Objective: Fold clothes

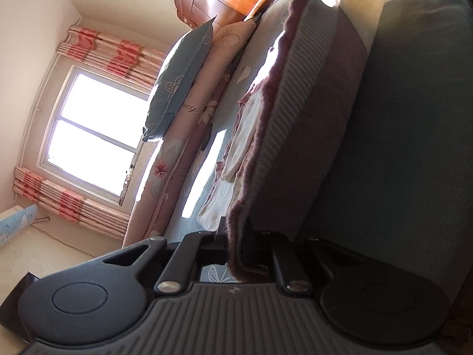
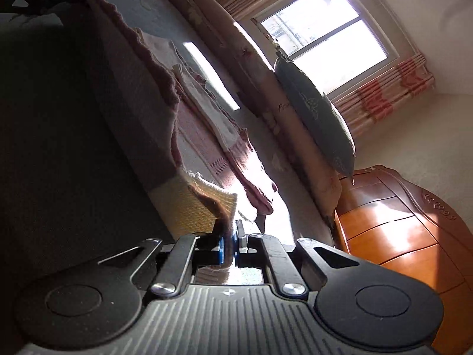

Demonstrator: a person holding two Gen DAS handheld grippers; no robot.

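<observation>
Black ribbed gripper (image 2: pixel 228 244) – blue pads (image 2: pixel 220 247)

The knitted garment (image 1: pixel 313 112) hides most of the bed (image 1: pixel 414 136) from the left wrist camera, and its far end is cut off at the top edge. In the right wrist view its near side (image 2: pixel 59 124) lies in deep shadow, texture unreadable.

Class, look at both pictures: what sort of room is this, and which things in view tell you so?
Most likely a bedroom in a home. A bed with a pillow leaning by a wooden headboard, and a curtained window. Both grippers hold a knit garment over the bed.
</observation>
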